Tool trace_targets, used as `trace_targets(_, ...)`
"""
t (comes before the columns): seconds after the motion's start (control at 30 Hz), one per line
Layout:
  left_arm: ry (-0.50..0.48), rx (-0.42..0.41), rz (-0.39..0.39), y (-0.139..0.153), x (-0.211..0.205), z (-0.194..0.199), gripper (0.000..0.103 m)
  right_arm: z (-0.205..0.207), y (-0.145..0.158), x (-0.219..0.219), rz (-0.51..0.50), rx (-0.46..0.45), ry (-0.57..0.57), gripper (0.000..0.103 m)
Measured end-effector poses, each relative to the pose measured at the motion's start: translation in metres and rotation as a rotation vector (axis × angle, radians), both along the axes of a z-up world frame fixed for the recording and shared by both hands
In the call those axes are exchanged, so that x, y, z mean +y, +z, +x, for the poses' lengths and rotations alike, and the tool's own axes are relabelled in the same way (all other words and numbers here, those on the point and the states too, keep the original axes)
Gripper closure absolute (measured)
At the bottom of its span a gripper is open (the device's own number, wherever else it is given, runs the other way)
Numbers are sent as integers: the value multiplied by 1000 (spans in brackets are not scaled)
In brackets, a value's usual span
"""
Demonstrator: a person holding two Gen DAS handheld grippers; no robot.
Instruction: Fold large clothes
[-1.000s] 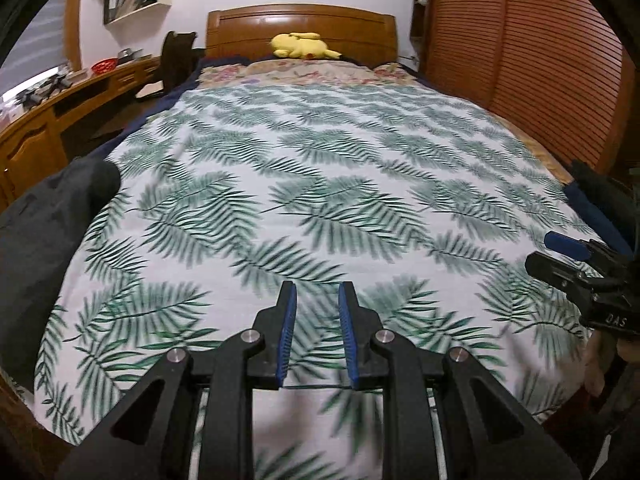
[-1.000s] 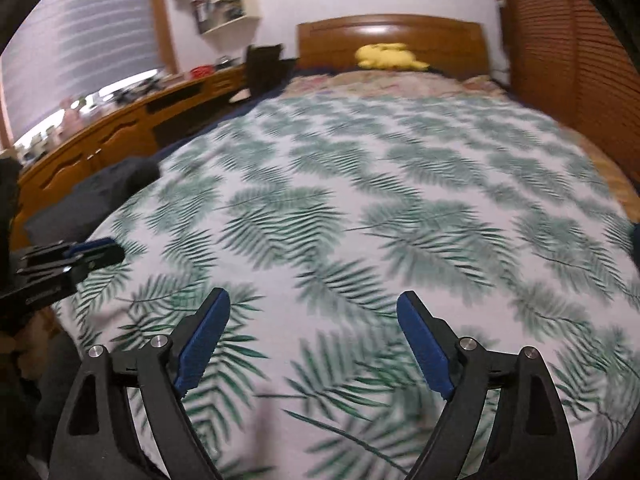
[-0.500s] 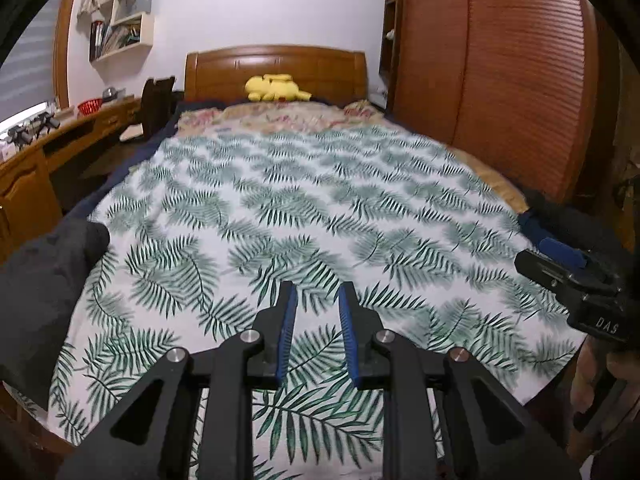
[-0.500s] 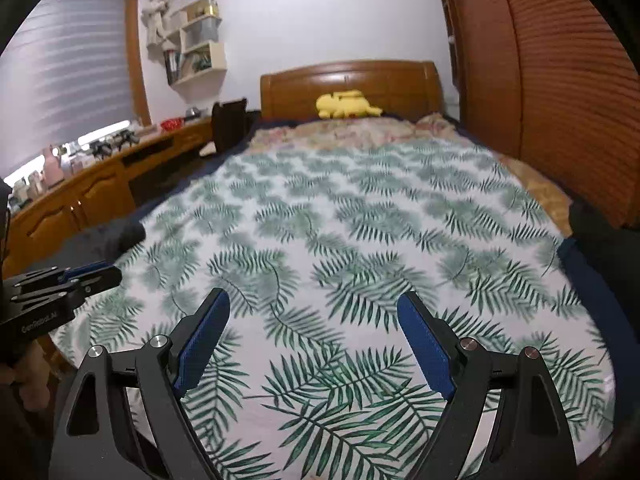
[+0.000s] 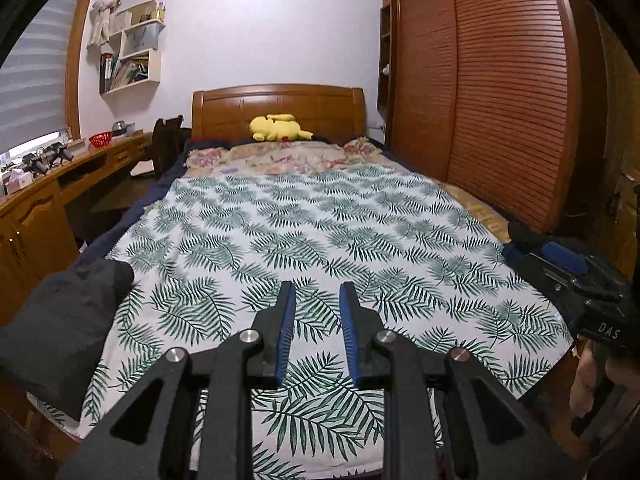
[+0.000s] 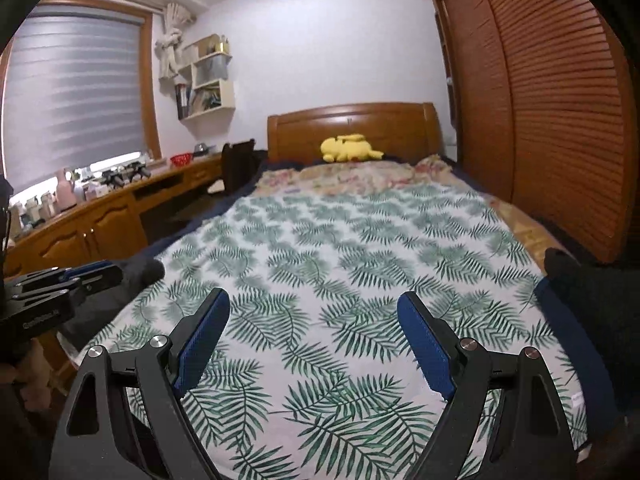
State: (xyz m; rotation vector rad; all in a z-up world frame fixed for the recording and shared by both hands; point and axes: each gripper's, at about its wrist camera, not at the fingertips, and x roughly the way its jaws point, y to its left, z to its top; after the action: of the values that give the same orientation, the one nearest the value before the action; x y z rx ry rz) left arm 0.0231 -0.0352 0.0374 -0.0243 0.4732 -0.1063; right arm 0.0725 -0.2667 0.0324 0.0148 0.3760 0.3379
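A bedroom is seen from the foot of a bed [image 5: 120,240], over which a white sheet printed with green fern leaves [image 5: 320,232] is spread flat; this large cloth covers most of the mattress.

Nearest the cameras, the left gripper [image 5: 317,300] is held above the sheet's near edge, its blue-padded jaws narrowly parted with nothing between them. The right gripper [image 6: 313,312] is held beside it with its jaws spread wide and empty.

A dark grey garment [image 5: 60,320] is draped over the near left corner of the bed, and another dark garment [image 6: 592,300] lies at the near right edge.

Farther off, a floral quilt [image 5: 280,158] is laid across the head end, and a yellow plush toy [image 5: 278,128] rests against the wooden headboard [image 5: 280,104]. A wooden desk [image 6: 100,220] runs along the left wall, and a slatted wardrobe [image 5: 500,100] fills the right.
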Motion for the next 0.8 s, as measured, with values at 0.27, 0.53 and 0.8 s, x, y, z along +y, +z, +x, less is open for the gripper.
trace_targets(0.27,24,-45,-1,18,12,-21,81,-15,18,-7,-20,-64,-52,15)
trace_targets(0.53,40,-48,-13,16,20,-26,80,-21,20,-8,-19,-77,-57,15)
trace_targets(0.8,46,-41,-14,11,21,-26,80,-18,17,-7,-22,-62,-52,15)
